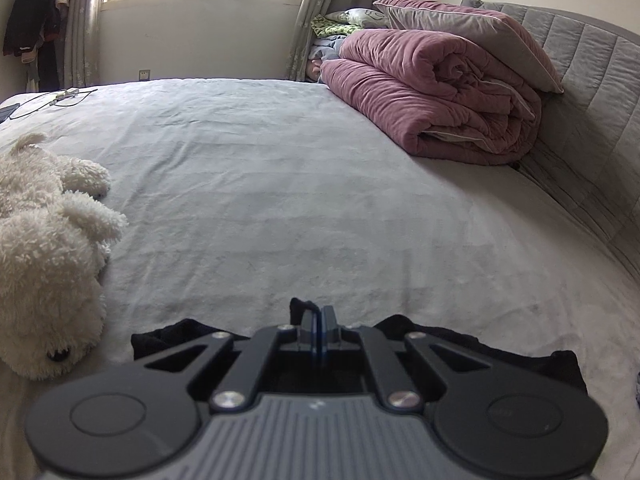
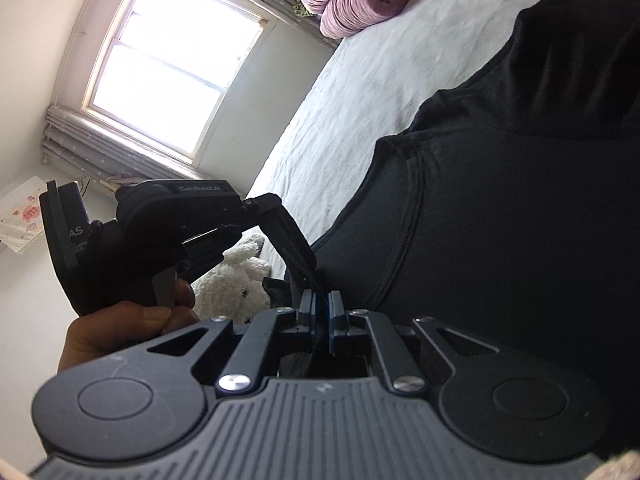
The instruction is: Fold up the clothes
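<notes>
Left tool [image 1: 319,314] clamped on a black garment [image 1: 520,356] edge, cloth spread low over the bed [image 1: 280,184]. Right tool [image 2: 320,300] closed on the same garment [image 2: 520,200], which hangs just ahead of it. Plush toy [image 1: 44,240] lies left.

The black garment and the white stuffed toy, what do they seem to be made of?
The black garment looks like thin matte knit, probably cotton jersey: soft drape, stitched seams. The white stuffed toy looks like shaggy synthetic plush: curly, fluffy pile all over.

Both claws on black garment [image 2: 500,200]
</notes>
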Available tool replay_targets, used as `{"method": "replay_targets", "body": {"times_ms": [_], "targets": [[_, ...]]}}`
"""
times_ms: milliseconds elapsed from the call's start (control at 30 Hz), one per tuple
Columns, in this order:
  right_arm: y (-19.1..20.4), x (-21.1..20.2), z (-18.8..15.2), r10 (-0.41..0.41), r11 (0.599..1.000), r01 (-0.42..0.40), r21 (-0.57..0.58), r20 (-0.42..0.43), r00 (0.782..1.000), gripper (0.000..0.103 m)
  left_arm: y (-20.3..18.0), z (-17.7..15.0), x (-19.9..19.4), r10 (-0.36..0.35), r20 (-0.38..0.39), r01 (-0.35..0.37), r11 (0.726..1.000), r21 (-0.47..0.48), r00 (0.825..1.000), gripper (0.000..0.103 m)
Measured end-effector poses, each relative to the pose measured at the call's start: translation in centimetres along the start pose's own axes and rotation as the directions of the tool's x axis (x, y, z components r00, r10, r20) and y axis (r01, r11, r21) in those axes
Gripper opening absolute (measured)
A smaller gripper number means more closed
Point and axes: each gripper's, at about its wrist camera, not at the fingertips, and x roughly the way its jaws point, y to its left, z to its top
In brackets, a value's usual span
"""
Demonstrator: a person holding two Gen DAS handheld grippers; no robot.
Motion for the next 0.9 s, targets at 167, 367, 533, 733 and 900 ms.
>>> {"method": "replay_targets", "body": {"times_ms": [167,367,533,733,900], "targets": [[-0.2,-0.2,-0.2,-0.029,1.000,0.029,-0.012,0.002,1.000,0.006,-0.7,-0.4,1.1,0.009,-0.016,-0.009,1.000,0.008,1.000,0.002],[-0.9,-0.1,-0.5,-0.057,0.998,0.057,-0.008,-0.013,0.998,0.006,-1.0,-1.1,2.4,0.026,-0.037,-0.024,0.999,0.044,0.999,0.002],[-1.8,-0.5,-1.4,-0.085,0.996,0.085,0.000,-0.024,0.996,0.006,-1.4,-2.1,2.7,0.013,-0.036,-0.010,0.997,0.079,0.999,0.004],[-1.7,-0.8,-1.1,-0.098,0.995,0.098,-0.023,-0.011,0.995,0.006,0.0,-1.5,1.2,-0.017,0.003,0.017,1.000,0.019,1.000,0.028],[-1.6,-1.1,-0.8,-0.116,0.992,0.116,-0.040,0.004,0.993,0.006,3.6,-1.2,-1.8,0.008,0.024,-0.007,0.999,-0.052,1.000,0.029]]}}
